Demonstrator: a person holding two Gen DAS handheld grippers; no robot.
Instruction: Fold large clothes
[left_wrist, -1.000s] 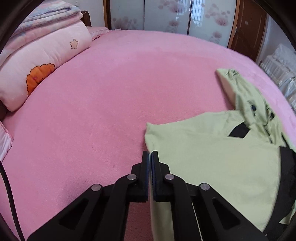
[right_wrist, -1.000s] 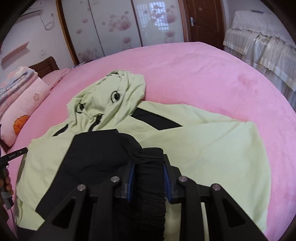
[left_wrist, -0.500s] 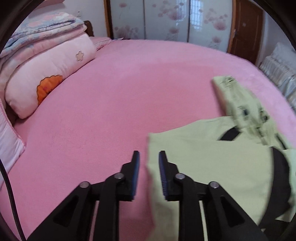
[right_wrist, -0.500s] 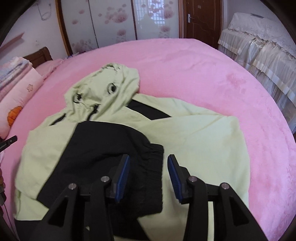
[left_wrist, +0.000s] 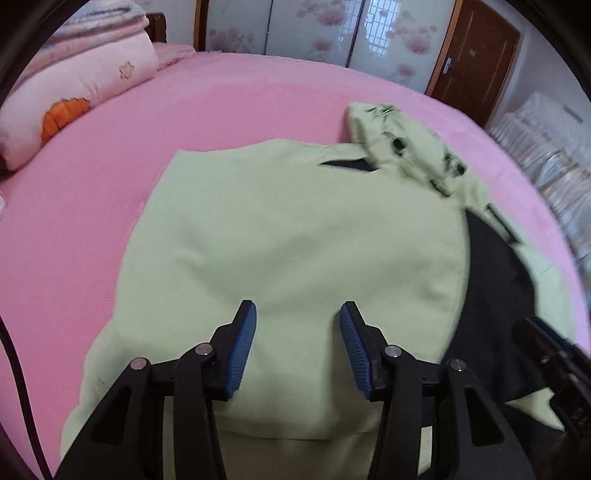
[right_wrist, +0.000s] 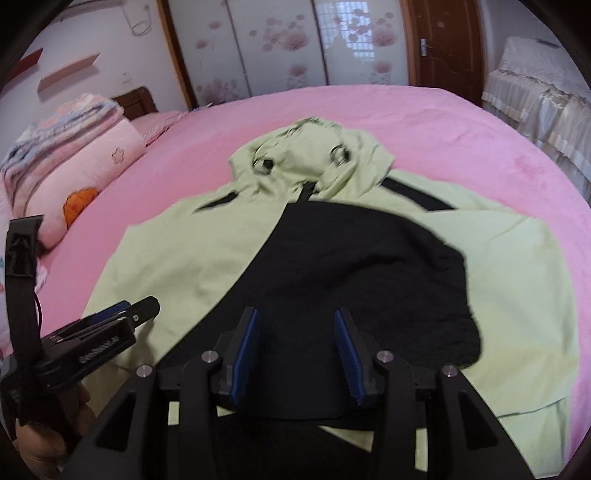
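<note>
A pale green hoodie (left_wrist: 295, 221) with black panels lies spread on the pink bed (left_wrist: 92, 221), with its hood (right_wrist: 310, 155) at the far end. A black sleeve (right_wrist: 369, 266) is folded across its front. My left gripper (left_wrist: 298, 308) hovers over the green folded side; its jaws are opening and nothing is between them. It also shows at the lower left of the right wrist view as the left gripper (right_wrist: 125, 310), held by a hand (right_wrist: 37, 443). My right gripper (right_wrist: 296, 314) stands open above the black sleeve and grips nothing.
Stacked pink quilts and a pillow (right_wrist: 85, 166) lie at the bed's far left. Sliding wardrobe doors (right_wrist: 288, 44) and a brown door (left_wrist: 476, 59) stand behind. A white-covered piece of furniture (right_wrist: 546, 92) borders the right side. Bare pink bedding surrounds the hoodie.
The left gripper let go of the green edge, opened, and moved right over the hoodie. The right gripper released the black cuff, opened, and shifted left along the sleeve.
</note>
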